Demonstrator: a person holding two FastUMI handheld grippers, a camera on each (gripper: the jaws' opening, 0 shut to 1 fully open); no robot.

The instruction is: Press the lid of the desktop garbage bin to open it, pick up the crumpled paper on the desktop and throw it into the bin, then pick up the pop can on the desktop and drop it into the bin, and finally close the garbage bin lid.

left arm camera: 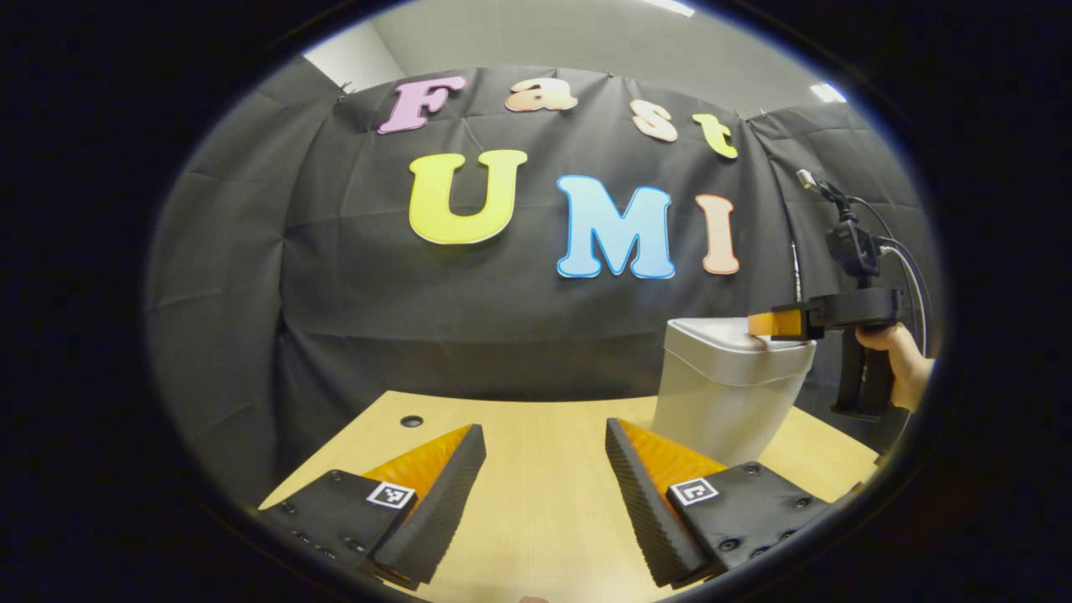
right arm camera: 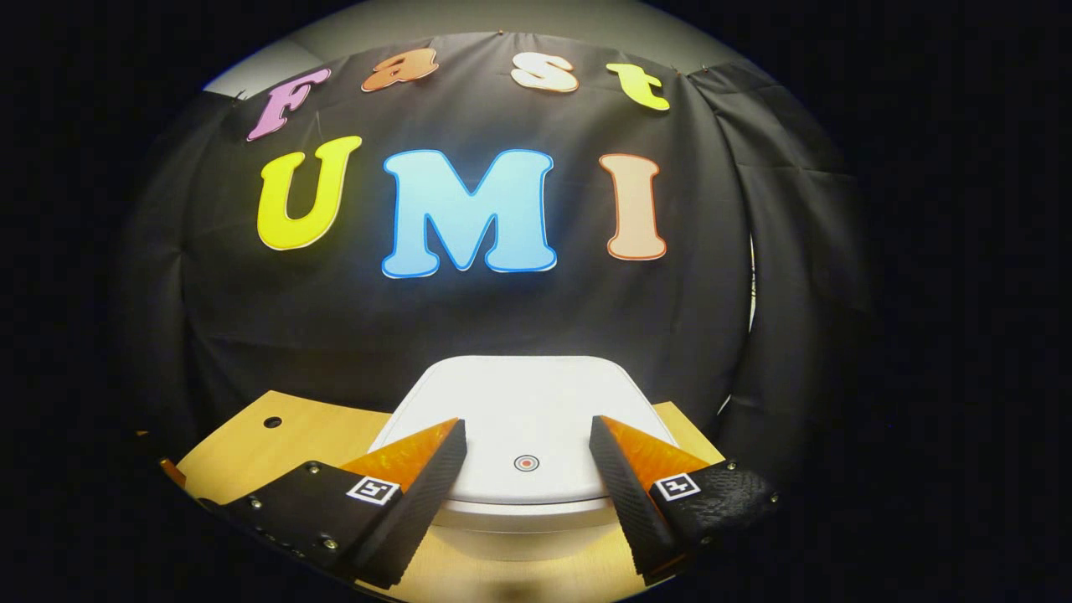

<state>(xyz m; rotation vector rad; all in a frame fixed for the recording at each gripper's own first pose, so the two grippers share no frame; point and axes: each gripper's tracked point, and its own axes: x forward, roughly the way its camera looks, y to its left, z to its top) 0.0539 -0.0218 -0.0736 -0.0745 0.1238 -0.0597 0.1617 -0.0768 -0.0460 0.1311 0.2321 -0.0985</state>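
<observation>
bin (left arm camera: 727, 394): lid (right arm camera: 523, 423) down
right gripper (right arm camera: 526, 452): over lid, button (right arm camera: 526, 462) directly below, wide open, empty
left gripper (left arm camera: 544, 473): beside bin, open, empty

- left gripper (left arm camera: 544, 469) just hangs over the wooden desktop (left arm camera: 536, 502), fingers spread wide with nothing between them
- small dark round hole (left arm camera: 411, 421) in the desktop, off toward the far left
- white garbage bin (left arm camera: 727, 394) stands on the right, lid (left arm camera: 712, 335) down
- right gripper (left arm camera: 766, 323) reaches in from the right, tips right at the lid's top; a hand (left arm camera: 904, 364) holds its handle
</observation>
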